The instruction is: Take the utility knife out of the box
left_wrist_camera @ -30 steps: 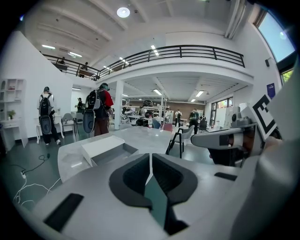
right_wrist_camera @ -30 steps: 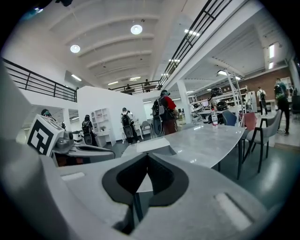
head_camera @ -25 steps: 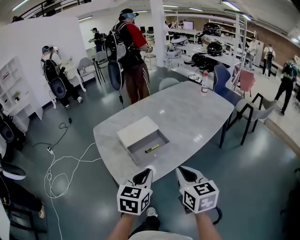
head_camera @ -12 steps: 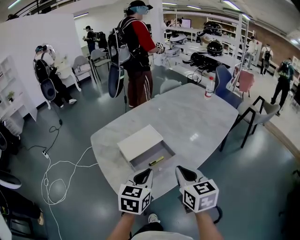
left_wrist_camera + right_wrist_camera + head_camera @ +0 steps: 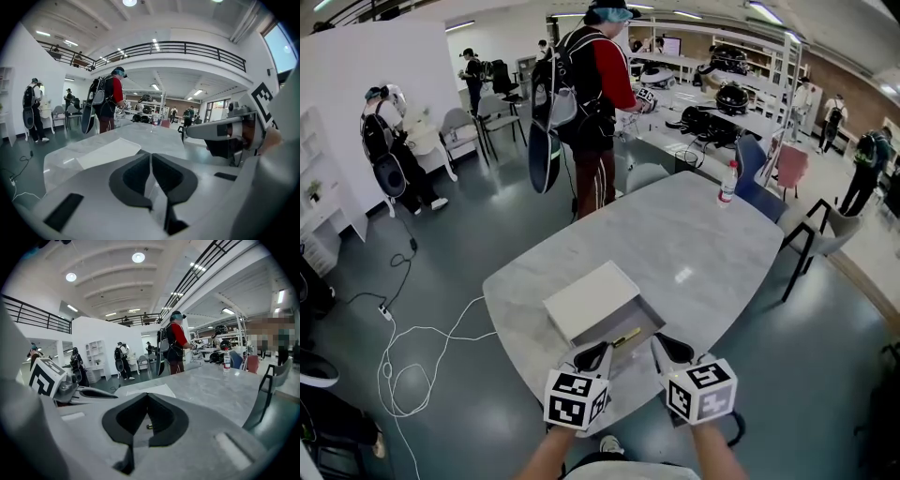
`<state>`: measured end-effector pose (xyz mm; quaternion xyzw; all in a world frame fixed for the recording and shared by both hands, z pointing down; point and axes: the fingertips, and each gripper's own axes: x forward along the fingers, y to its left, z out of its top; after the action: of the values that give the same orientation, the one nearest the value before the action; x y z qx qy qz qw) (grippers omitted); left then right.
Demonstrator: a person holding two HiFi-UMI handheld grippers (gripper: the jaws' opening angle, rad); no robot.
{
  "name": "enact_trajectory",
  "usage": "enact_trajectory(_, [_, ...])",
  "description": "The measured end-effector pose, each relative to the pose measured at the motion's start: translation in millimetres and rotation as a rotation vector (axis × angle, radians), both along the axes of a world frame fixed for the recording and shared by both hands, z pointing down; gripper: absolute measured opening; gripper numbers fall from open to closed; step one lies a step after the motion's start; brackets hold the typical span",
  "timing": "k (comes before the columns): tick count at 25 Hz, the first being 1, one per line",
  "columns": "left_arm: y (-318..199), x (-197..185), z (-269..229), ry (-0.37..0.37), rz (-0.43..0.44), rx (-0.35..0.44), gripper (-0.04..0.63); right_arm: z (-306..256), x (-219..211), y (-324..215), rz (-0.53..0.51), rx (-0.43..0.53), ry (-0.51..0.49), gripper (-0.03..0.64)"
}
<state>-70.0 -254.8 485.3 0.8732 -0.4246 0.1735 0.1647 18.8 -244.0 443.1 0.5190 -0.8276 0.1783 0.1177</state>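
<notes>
Left gripper [image 5: 151,159]: jaws closed pad to pad, nothing between them. Right gripper [image 5: 147,399]: jaws likewise closed and empty. Both hover side by side at the near edge of the table [image 5: 712,234], just short of the box [image 5: 591,300].

The utility knife [image 5: 627,337] lies flat in the open tray at the near-right end of the box, beside the white covered section, with its long axis running near-left to far-right. No gripper touches it.

Handling assessment: the knife appears slim, rigid and light, probably with a smooth casing that may slip under a light pinch. Whether the blade is extended cannot be made out.

Recommended hold: open the jaws, descend into the tray, and straddle the narrow width at mid-body. The tray walls likely restrict side access, so approach from above.
</notes>
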Motion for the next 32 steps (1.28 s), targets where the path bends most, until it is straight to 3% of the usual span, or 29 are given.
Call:
enact_trajectory(6, [-6.3,7.7,15.9,-0.019,0.055,-0.029,0.023,3.0,-4.0,-11.2,-0.002,-0.005,0.018,0.005])
enact_trajectory(22, [-36.8,29.5,77.4,-0.222,0.24,-0.125,0.025,36.3,-1.5,-37.1,-0.085,-0.042,0.065,0.005])
enact_trajectory(32, [-55.0,48.9,103.6,-0.307,0.294,-0.162,0.025,43.8,12.1,-64.9,-0.153,-0.06,0.076,0.005])
